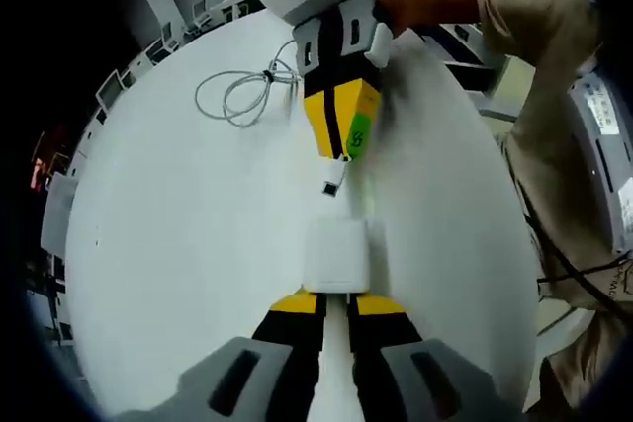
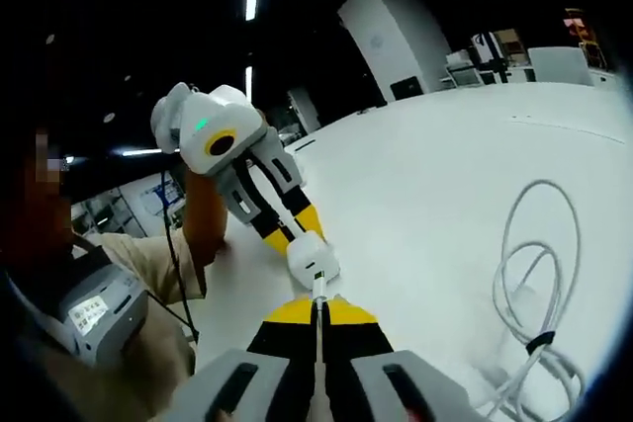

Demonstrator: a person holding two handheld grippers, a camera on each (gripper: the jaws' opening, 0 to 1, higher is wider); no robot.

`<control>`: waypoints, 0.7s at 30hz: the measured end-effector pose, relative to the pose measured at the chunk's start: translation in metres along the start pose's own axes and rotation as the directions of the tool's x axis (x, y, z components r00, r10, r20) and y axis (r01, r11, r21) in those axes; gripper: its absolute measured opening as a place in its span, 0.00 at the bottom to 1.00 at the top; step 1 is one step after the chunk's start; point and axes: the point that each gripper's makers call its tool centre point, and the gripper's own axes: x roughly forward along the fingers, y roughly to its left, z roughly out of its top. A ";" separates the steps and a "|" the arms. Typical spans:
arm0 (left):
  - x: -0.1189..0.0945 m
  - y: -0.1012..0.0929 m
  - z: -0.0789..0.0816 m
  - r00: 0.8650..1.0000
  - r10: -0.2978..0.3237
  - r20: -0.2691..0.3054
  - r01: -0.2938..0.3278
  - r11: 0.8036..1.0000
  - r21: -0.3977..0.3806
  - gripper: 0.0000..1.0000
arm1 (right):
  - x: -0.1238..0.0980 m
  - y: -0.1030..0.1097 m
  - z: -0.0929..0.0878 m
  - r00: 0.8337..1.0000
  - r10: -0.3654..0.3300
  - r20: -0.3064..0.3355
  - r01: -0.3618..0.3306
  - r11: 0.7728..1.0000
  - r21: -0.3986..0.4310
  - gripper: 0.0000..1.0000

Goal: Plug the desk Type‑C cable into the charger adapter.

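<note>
My left gripper [image 1: 336,295] is shut on the white charger adapter [image 1: 336,256], holding it just above the white table [image 1: 178,244]. From the top of the left gripper view, my right gripper [image 1: 337,155] points down at it, shut on the Type-C plug [image 1: 331,183]. The plug tip sits a short gap from the adapter's near face. In the right gripper view, my right gripper [image 2: 318,305] pinches the plug [image 2: 319,290] straight in line with the adapter [image 2: 313,259], which the left gripper [image 2: 302,234] holds. The rest of the white cable [image 1: 237,96] lies coiled on the table.
The loose cable coil [image 2: 539,284] lies to the right of my right gripper. A person's sleeve and arm [image 1: 514,17] reach in from the upper right of the left gripper view. Desks and monitors [image 1: 129,76] stand past the table's far edge.
</note>
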 end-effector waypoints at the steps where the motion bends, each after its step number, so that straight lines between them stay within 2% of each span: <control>1: 0.000 -0.001 0.000 1.000 -0.004 0.001 0.004 1.000 0.000 0.11 | 0.000 0.001 0.000 1.000 0.004 -0.001 -0.004 1.000 -0.001 0.03; 21: 0.002 -0.003 0.001 1.000 0.001 -0.007 0.000 0.999 0.042 0.11 | 0.011 0.005 0.000 0.995 0.076 -0.058 -0.075 0.997 0.035 0.03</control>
